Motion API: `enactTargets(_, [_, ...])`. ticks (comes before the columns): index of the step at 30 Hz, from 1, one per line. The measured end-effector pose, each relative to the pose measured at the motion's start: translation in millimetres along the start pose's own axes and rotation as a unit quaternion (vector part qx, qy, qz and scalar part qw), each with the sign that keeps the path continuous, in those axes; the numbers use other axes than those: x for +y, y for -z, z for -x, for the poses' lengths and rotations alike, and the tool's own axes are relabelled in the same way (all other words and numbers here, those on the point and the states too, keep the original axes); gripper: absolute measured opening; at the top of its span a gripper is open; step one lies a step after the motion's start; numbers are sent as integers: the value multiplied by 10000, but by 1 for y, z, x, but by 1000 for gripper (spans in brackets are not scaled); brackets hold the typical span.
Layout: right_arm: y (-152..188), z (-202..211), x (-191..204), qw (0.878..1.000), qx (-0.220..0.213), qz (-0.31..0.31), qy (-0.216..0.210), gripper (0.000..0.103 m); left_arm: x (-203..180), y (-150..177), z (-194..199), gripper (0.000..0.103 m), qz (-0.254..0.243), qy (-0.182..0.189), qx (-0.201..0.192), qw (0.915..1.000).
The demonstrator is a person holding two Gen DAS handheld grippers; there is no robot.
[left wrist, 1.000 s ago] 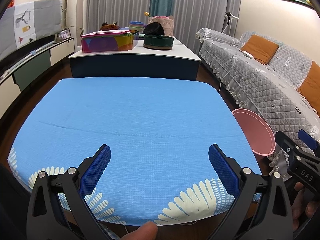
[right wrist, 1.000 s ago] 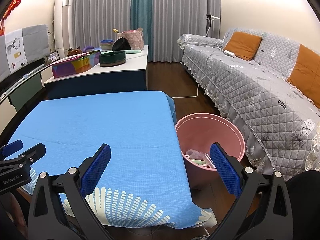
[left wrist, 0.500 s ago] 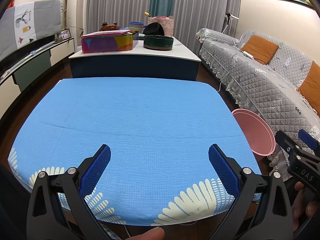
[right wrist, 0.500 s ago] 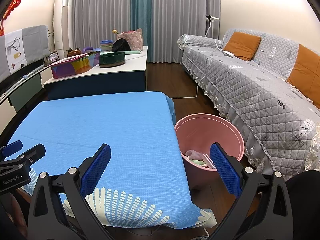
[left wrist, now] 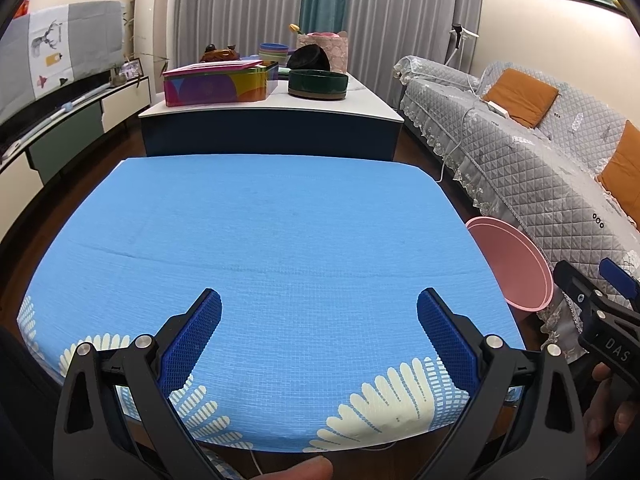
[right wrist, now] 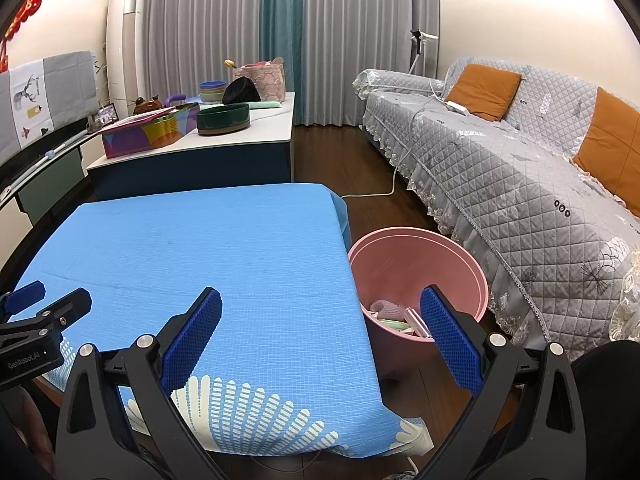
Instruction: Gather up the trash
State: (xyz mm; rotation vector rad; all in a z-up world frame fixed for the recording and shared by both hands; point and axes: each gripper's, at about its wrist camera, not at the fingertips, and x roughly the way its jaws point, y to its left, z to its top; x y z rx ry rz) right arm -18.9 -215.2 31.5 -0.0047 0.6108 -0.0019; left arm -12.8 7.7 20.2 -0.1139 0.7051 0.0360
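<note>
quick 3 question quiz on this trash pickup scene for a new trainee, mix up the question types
1. True or false: the left tongs are shut on a piece of trash.
2. Multiple choice: the pink bin stands (A) on the blue tablecloth, (B) on the floor between the blue-covered table and the grey sofa, (C) on the white counter.
3. Short answer: what does the right wrist view show inside the pink bin?

Key
1. False: both the left tongs and the right tongs are open and hold nothing.
2. B
3. A few pieces of trash at the bottom, among them a pink ribbed item; the rest is too small to name.
</note>
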Motion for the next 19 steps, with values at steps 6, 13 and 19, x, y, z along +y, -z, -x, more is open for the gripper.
enactTargets(6, [0,0,0,10000,1,-1,0,98,-1,0,0,95,-40,15,-14,10000])
enactTargets(13, [0,0,0,10000,3,-5,0,98,1,0,0,95,-41,40,-20,10000])
enactTargets(19, [0,0,0,10000,-1,0,1,98,1,-1,1,95,-62,19,-8,10000])
